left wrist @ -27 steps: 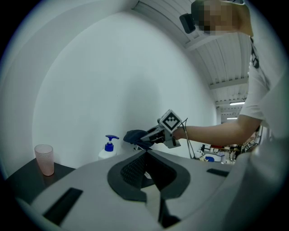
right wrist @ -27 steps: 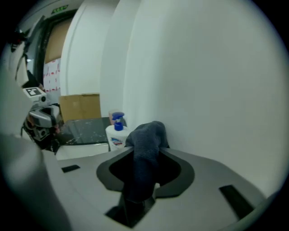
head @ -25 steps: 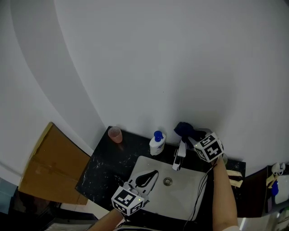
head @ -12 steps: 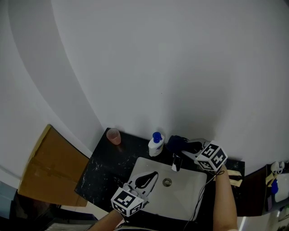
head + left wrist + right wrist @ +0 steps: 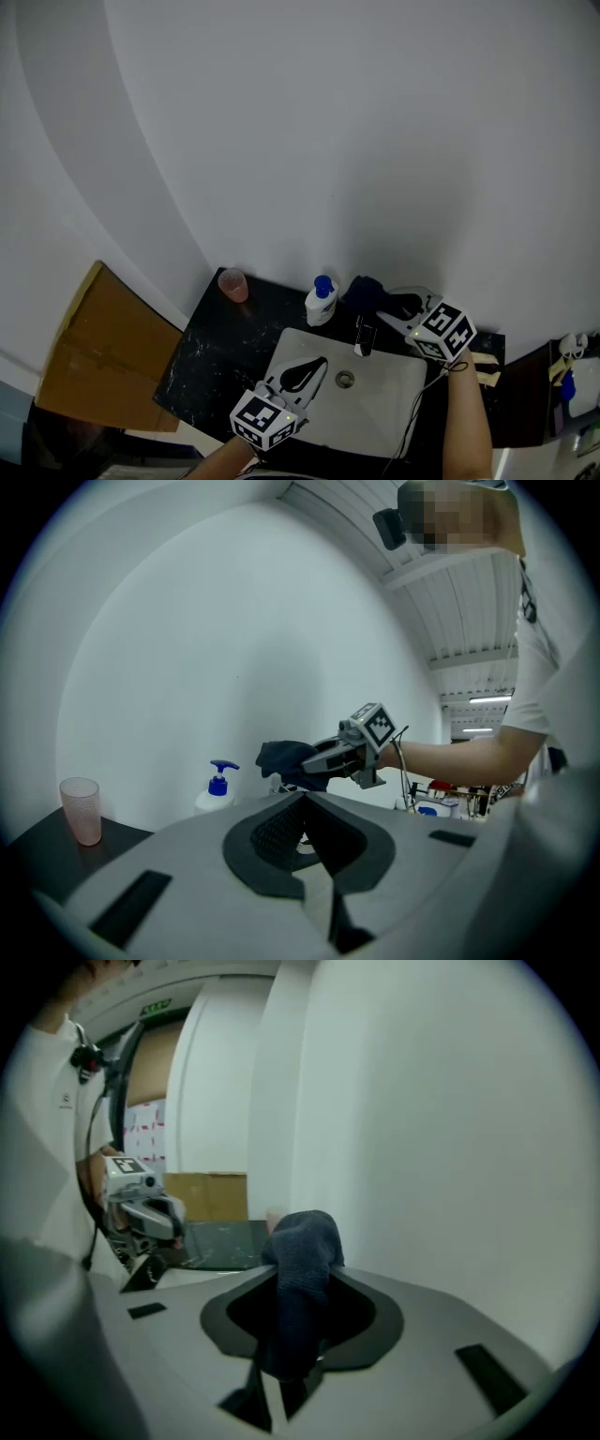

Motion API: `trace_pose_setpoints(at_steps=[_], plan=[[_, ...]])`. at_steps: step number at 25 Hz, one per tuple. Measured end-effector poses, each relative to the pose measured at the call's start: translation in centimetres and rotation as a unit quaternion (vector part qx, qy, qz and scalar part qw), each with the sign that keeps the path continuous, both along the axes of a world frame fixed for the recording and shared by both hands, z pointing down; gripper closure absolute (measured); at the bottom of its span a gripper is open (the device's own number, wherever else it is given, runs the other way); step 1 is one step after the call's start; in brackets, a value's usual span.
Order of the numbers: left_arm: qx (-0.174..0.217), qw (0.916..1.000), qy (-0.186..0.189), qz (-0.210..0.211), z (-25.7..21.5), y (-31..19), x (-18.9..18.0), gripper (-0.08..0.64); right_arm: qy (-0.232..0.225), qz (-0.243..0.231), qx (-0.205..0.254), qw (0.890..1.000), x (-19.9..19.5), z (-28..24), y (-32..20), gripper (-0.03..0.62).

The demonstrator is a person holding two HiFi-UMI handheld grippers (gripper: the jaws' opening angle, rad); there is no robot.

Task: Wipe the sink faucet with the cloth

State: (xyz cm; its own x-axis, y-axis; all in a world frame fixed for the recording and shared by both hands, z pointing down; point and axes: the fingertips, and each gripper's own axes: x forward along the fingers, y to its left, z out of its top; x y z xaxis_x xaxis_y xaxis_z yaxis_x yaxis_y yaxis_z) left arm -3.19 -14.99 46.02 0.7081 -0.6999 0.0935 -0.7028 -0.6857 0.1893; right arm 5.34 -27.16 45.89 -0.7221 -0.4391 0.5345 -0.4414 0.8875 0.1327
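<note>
A dark blue cloth (image 5: 364, 292) is bunched between the jaws of my right gripper (image 5: 382, 302), which is shut on it. The cloth lies over the top and back of the chrome faucet (image 5: 363, 339), hiding most of it; only the spout end shows over the white sink (image 5: 394, 412). In the right gripper view the cloth (image 5: 300, 1260) fills the gap between the jaws. My left gripper (image 5: 323, 360) hovers level over the sink's front left, its tips together and nothing in them. The left gripper view shows the right gripper (image 5: 323, 758) holding the cloth (image 5: 284, 757).
A white soap bottle with a blue pump (image 5: 320, 300) stands left of the faucet on the black counter (image 5: 211, 347). A pink cup (image 5: 232, 284) sits at the counter's far left corner. A cardboard box (image 5: 98, 352) stands left of the counter. The white wall rises behind.
My right gripper has carried the cloth leftward and tipped further down, from above the faucet's handle onto its top, hiding more of it. The left gripper has stayed put.
</note>
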Motion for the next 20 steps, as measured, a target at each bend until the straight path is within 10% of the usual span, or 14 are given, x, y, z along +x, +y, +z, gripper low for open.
trace_pose_setpoints(at_steps=[5, 13, 20], plan=[[0.001, 1.0, 0.001, 0.005, -0.2, 0.0, 0.4, 0.559, 0.029, -0.024, -0.03, 0.999, -0.9, 2.4, 1.2, 0.471], [-0.002, 1.0, 0.001, 0.001, -0.1, 0.4, -0.2, 0.56, 0.064, 0.186, 0.051, 0.979, 5.7, 2.3, -7.3, 0.471], [0.001, 1.0, 0.004, 0.006, -0.1, 0.4, 0.0, 0.56, 0.021, -0.011, 0.013, 1.0, 0.0, 0.8, 2.1, 0.471]])
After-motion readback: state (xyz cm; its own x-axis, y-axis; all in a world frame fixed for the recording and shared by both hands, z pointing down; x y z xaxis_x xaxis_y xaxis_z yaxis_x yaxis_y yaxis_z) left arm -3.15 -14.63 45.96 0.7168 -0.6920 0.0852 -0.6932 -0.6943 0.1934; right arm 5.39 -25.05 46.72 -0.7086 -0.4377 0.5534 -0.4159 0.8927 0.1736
